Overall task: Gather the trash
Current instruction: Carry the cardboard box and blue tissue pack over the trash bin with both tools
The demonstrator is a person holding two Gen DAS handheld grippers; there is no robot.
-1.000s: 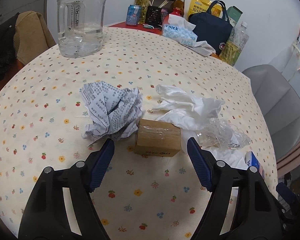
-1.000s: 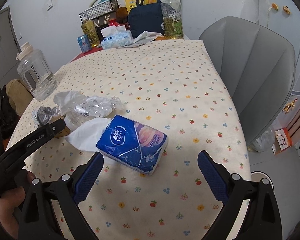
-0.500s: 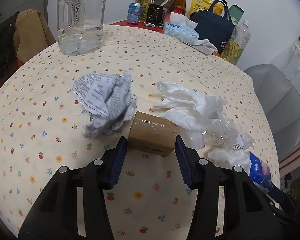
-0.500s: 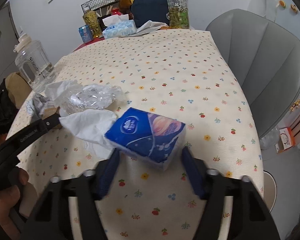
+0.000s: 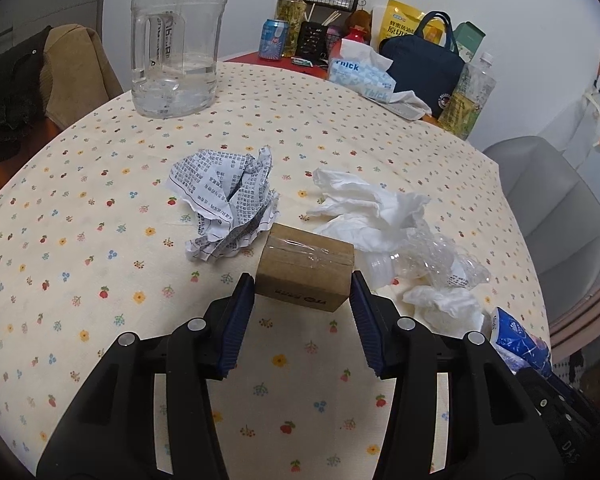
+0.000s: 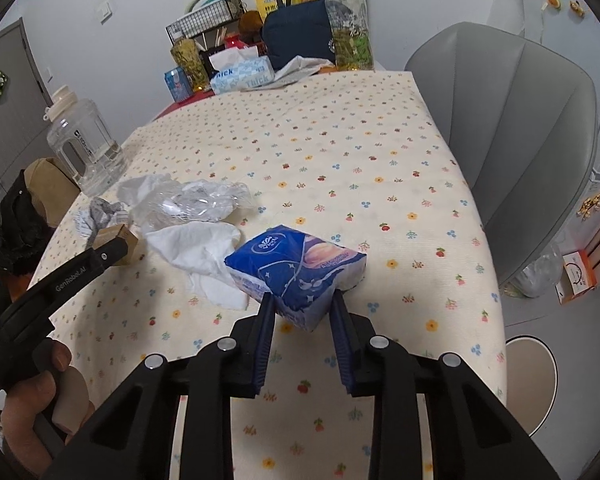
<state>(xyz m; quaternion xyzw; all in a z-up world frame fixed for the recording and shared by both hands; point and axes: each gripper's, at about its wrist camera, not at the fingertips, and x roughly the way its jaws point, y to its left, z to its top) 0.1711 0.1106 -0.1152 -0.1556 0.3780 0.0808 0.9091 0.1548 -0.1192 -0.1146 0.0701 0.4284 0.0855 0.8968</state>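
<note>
While my right gripper (image 6: 302, 306) pinches only the near corner of the blue tissue pack (image 6: 296, 266), the soft wrapper could crumple and slide out when I lift, since most of the pack hangs beyond the pads toward the far side. Its jaws have just been closing and now squeeze that corner, narrowed well down. The pack sits near the right edge of the floral tablecloth (image 6: 340, 152), its long axis running left to right across my view, slightly tilted, with the logo end to the left.

My left gripper (image 5: 302, 294) stands about half open, its pads pressed against both short sides of the small cardboard box (image 5: 306, 270), which they hold. That box lies mid-table, just right of the crumpled printed paper (image 5: 226, 204) and touching the white tissue (image 5: 370, 210); its long axis runs left to right, taped top facing up. I judge the smooth tape and cardboard could let it twist between the pads. Lifting might also drag the tissue or the crushed clear plastic (image 5: 432, 256) along.
</note>
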